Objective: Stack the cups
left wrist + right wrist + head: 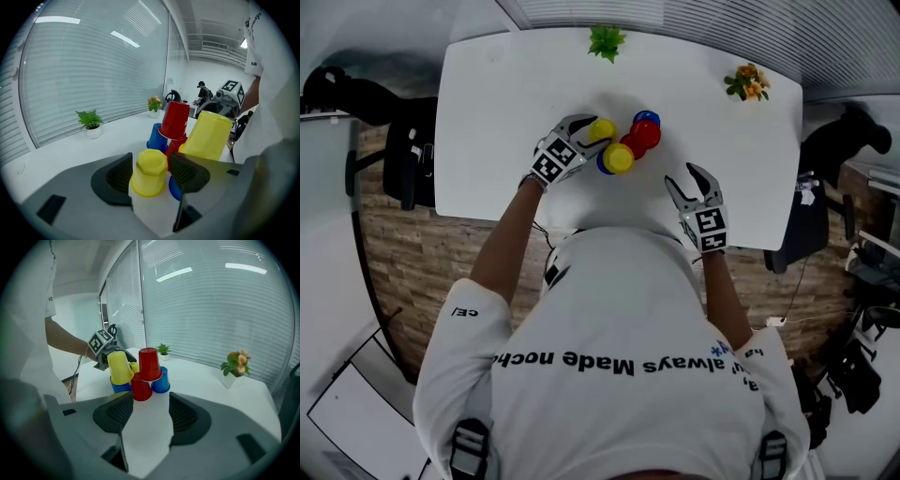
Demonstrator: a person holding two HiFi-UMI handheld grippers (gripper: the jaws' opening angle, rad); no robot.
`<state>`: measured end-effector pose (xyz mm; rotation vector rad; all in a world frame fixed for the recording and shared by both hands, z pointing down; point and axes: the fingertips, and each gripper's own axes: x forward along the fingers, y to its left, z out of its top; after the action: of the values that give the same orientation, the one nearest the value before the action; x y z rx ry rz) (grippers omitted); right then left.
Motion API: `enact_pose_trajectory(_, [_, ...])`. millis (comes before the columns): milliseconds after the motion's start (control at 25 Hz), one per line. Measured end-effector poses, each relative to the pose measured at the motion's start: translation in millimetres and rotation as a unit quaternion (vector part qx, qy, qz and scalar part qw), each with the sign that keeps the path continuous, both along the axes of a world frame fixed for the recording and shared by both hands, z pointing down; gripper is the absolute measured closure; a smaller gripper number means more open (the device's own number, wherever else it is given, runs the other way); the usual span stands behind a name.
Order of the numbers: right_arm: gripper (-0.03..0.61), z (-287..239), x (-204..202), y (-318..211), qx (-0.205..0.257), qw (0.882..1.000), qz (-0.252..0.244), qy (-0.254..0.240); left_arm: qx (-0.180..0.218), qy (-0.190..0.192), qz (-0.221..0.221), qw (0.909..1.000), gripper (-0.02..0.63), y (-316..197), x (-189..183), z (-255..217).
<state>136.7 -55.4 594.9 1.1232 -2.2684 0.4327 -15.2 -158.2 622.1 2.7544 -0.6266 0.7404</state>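
Upside-down cups cluster mid-table. A yellow cup [149, 172] stands on the table between the pads of my left gripper [595, 131]; small gaps show at both sides, so the jaws are open. Beside it, a larger-looking yellow cup [208, 135] rests on a blue cup [121, 386]. A red cup [149, 364] sits atop a lower red cup [141, 389] and another blue cup [161, 381]. My right gripper [695, 187] hovers open and empty near the table's front edge, apart from the stack and facing it.
The white table [516, 103] carries a green potted plant [606, 41] at the back middle and a flower pot [748, 82] at the back right. Dark chairs [403, 150] stand off the left side.
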Motion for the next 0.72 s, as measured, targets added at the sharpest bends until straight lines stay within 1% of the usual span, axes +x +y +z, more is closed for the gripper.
enact_pose_trajectory(160, [0.328, 1.0, 2.2, 0.8, -0.002, 1.0, 0.002, 0.004, -0.002, -0.011, -0.002, 0.9999, 0.352, 0.5, -1.8, 8.3])
enact_pose_trajectory(360, [0.33, 4.5, 4.8, 2.5, -0.004, 1.0, 0.002, 0.01, -0.002, -0.008, -0.011, 0.9999, 0.376, -0.7, -6.2, 7.2])
enact_pose_trajectory(520, [0.33, 1.9, 2.9, 3.2, -0.001, 1.0, 0.002, 0.008, 0.004, 0.002, -0.018, 0.9998, 0.377, -1.9, -7.5, -3.5])
enact_pose_trajectory(720, [0.331, -0.6, -0.2, 2.5, 0.004, 1.0, 0.001, 0.001, 0.015, 0.022, -0.037, 0.999, 0.377, -6.4, -12.5, -19.8])
